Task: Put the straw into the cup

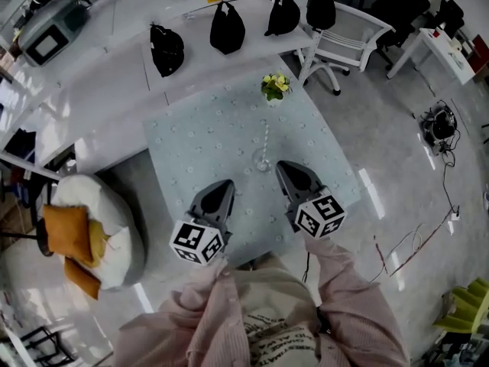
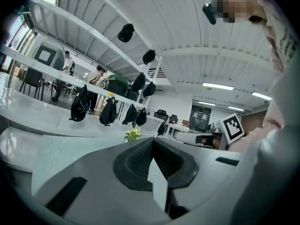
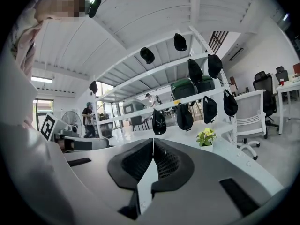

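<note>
Filling the middle of the head view, the pale dotted tabletop (image 1: 199, 140) carries only a few small things, all on its far half. Over its near edge the person holds both tools. The left gripper (image 1: 224, 186) and the right gripper (image 1: 285, 168) point away from the body, and each gripper view shows the dark ribbed fingers (image 2: 136, 161) pressed together at the tips with nothing between them; the right pair (image 3: 171, 161) is the same. A small potted plant (image 1: 275, 87) stands by the far edge. Nearer, just ahead of the right gripper's tip and well clear of the left one, sits a clear cup (image 1: 262, 161). A thin pale straw (image 1: 265, 138) runs from the cup away toward the plant. I cannot tell whether it already stands leaning in the cup or lies flat on the tabletop touching it. The straw is probably very light, slim and easily crushed or bent, so a gentle pinch near its middle or upper part seems best. The cup looks light and easy to tip, so it may want steadying low on its wall. Neither gripper touches either thing.
</note>
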Motion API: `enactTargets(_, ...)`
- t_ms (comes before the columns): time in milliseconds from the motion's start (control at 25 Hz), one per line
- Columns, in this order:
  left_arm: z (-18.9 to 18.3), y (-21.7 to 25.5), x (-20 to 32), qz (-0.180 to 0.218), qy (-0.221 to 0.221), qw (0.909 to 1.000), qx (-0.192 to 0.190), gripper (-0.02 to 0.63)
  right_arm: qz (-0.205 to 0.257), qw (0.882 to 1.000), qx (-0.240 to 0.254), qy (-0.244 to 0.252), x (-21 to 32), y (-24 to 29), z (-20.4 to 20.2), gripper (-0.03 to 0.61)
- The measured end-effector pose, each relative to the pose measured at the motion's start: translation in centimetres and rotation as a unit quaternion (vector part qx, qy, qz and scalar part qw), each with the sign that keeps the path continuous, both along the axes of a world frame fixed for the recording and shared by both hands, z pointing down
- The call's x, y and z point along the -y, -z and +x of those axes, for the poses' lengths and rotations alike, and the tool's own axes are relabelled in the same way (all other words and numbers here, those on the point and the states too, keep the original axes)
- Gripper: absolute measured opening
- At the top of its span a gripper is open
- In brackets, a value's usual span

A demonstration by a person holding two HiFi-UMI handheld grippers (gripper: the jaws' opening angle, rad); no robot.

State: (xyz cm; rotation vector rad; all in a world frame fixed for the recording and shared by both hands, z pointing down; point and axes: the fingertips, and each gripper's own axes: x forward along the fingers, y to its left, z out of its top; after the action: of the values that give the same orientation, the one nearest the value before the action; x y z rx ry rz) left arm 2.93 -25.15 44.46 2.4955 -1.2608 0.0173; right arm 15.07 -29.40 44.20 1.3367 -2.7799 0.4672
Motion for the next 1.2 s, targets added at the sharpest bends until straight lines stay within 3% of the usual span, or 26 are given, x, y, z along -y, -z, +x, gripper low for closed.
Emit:
enactTargets(840,-6.0,4.9,-0.2,0.059,0.084,0.9947,0.011,0.0,0.065,0.997,0.02,-0.025,-1.6,6.3,1.7,0.0)
enactTargets(1200,-6.2,5.1,0.1,0.064,0.087,0.9941,0.014,0.0,0.069,0.997,0.009,-0.034,-1.5,6.4,2.2,0.0)
